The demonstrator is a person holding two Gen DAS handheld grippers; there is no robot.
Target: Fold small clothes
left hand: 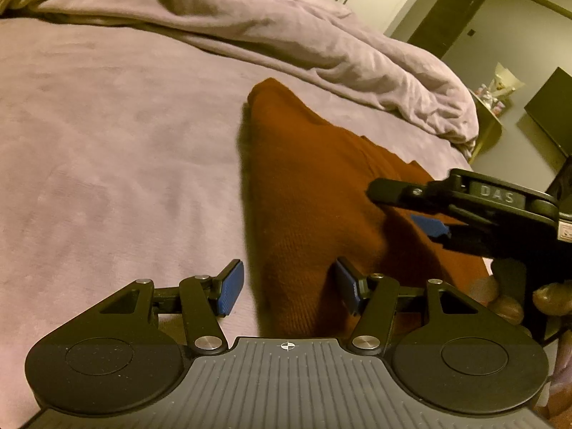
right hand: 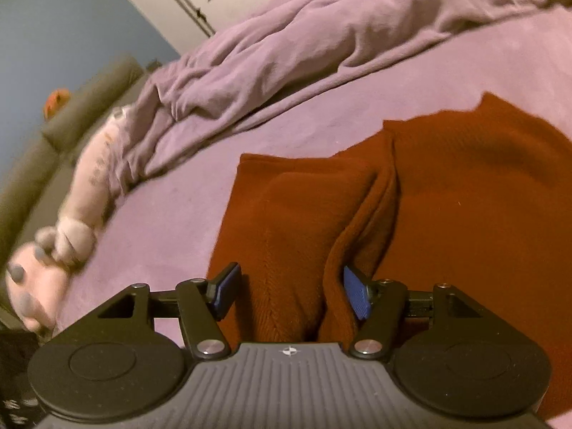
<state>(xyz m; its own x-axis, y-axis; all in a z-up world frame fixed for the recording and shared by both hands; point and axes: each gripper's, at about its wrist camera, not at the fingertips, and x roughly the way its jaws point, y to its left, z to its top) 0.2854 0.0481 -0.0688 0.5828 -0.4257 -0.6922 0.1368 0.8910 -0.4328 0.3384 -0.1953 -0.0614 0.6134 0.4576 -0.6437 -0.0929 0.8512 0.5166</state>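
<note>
Because the rust-coloured knit garment (right hand: pixel 447 207) lies only partly folded on the lilac bed sheet (left hand: pixel 107 150), with one flap doubled over along a soft central ridge, the likeliest fault is that this flap springs open or slides askew. A pad dragging across the loose knit, or a grip that takes only the top layer, would probably cause it. The right gripper (right hand: pixel 291 291) stands over the garment's near edge, its jaws apart and pressing on nothing, although a raised fold of cloth sits between the blue ribbed pads (right hand: pixel 225 289). The left gripper (left hand: pixel 287 289) hovers over the garment's left edge, jaws likewise apart and empty. The fabric is thick, finely ribbed and limp, so it should sag rather than hold a crease. Beyond the garment a crumpled lilac duvet (left hand: pixel 250 25) is heaped in soft folds. Left of the garment in the right wrist view, at the bed's edge, lies a pink plush toy (right hand: pixel 71 221).
</note>
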